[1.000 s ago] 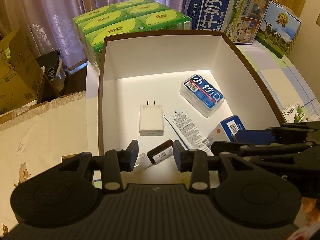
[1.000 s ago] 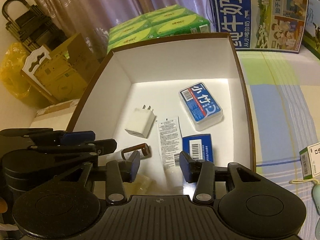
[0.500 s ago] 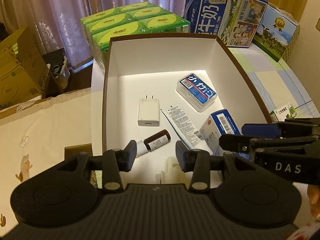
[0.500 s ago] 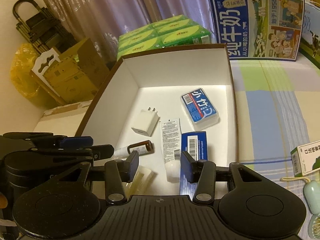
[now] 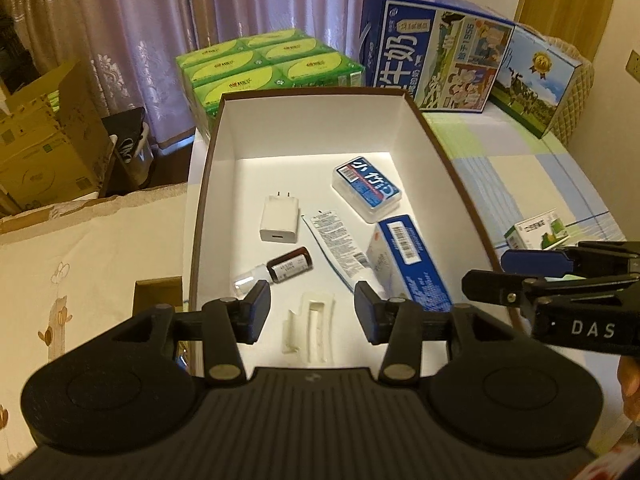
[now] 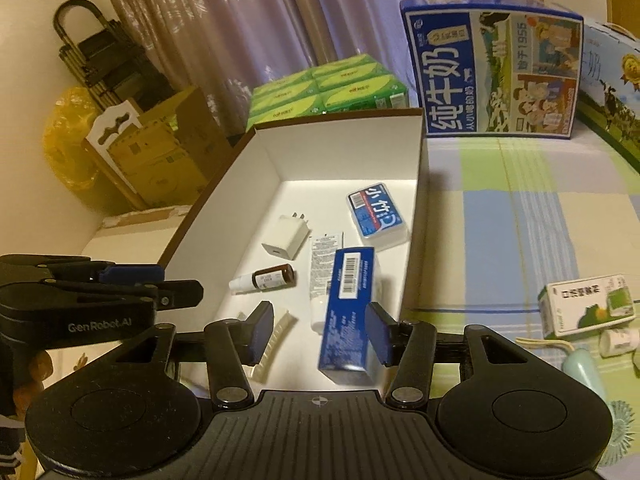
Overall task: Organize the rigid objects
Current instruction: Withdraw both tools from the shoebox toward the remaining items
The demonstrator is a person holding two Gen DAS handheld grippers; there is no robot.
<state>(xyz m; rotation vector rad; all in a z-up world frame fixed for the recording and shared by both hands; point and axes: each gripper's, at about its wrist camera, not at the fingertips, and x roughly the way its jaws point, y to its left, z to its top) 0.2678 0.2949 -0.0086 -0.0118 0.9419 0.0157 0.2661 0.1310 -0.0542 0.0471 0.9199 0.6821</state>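
Both grippers hang over the near end of the open box (image 5: 208,184), a white-lined carton with a brown rim. The left gripper (image 5: 308,312) has its fingers spread wide with nothing between them; below the gap lies a pale plastic tray (image 5: 316,328) on the box floor. The right gripper (image 6: 320,334) is likewise spread and holds nothing, though the blue carton (image 6: 346,308) lies under the gap, its near end close to the right finger.

In the left view, the box holds a white charger (image 5: 280,220) at 12 o'clock of centre, a brown vial (image 5: 286,268) with a clear cap just beside the left finger, a flat tube (image 5: 340,244) running from 11 to 5 o'clock, and the blue carton (image 5: 412,264) touching the tube's right side. A blue-labelled clear case (image 5: 366,188) sits toward the far right corner, at 2 o'clock.

Outside the box, at 3 o'clock on the checked cloth (image 6: 520,220), a green-and-white packet (image 6: 588,306) lies beside a small white bottle (image 6: 618,342). Behind the box stand green packs (image 6: 332,92) and a blue milk case (image 6: 492,68).
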